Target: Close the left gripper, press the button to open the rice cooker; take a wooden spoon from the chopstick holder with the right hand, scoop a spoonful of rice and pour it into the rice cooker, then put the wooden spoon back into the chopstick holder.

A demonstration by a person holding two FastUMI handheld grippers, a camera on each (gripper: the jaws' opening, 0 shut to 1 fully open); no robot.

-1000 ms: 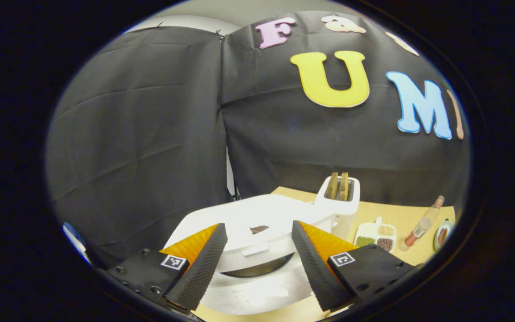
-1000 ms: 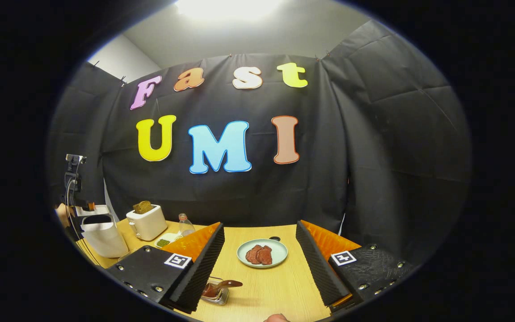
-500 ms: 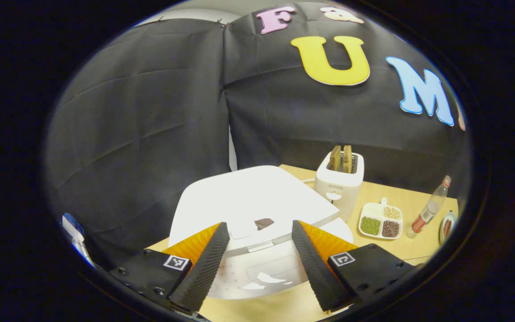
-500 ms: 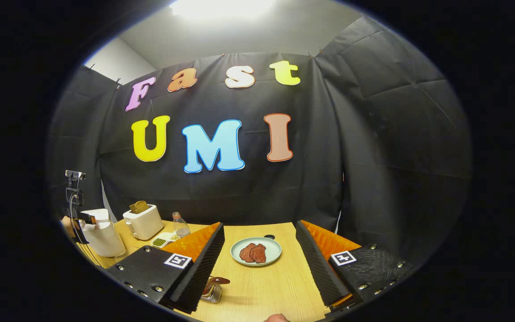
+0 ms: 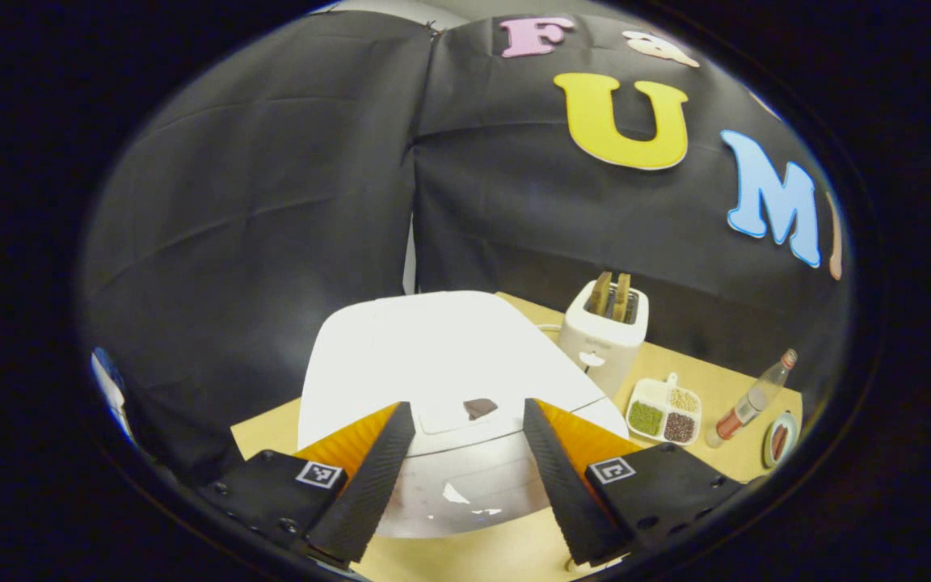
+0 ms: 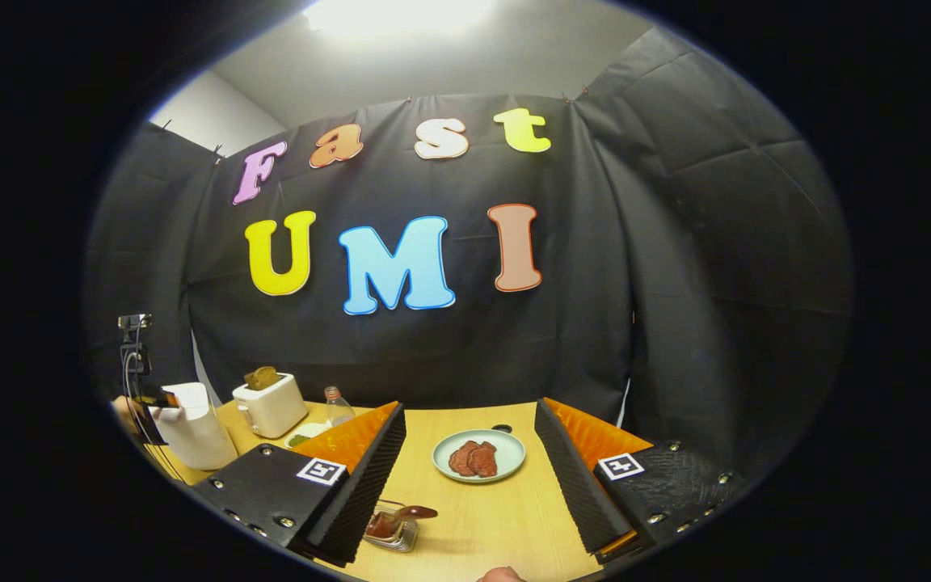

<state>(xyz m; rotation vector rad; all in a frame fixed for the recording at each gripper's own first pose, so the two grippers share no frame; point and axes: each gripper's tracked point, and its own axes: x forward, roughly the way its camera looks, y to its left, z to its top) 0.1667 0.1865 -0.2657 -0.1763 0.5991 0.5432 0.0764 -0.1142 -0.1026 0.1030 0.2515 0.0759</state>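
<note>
Since the frame a second earlier, the rice cooker [image 5: 449, 388] had dropped lower in my left gripper view and its lid, then lifted off the body, lay down again, so I now looked onto the white top. My left gripper [image 5: 462, 477] hung level with its fingers spread wide, gripping nothing, the cooker's front rim lying between them. At about 12 o'clock from the fingertips sat a small dark mark on the lid. Farther off, toward 1 o'clock, stood a white toaster [image 5: 601, 339] with two slices upright in its slots; at 2 o'clock lay a divided dish of grains [image 5: 664, 411] and beyond it a bottle [image 5: 750, 398] leaning over on the wooden table [image 5: 724, 372].

In my right gripper view the right gripper [image 6: 469, 481] also pointed forward and level, fingers well apart and empty. Just beside its left finger, at 7 o'clock, stood the chopstick holder [image 6: 391, 529] with the wooden spoon [image 6: 410, 514] resting in it. At 12 o'clock lay a pale plate [image 6: 507, 462] with reddish slices. Far off at 9 o'clock I saw the rice cooker again, with the left gripper and a hand [image 6: 123, 409] close by.
</note>
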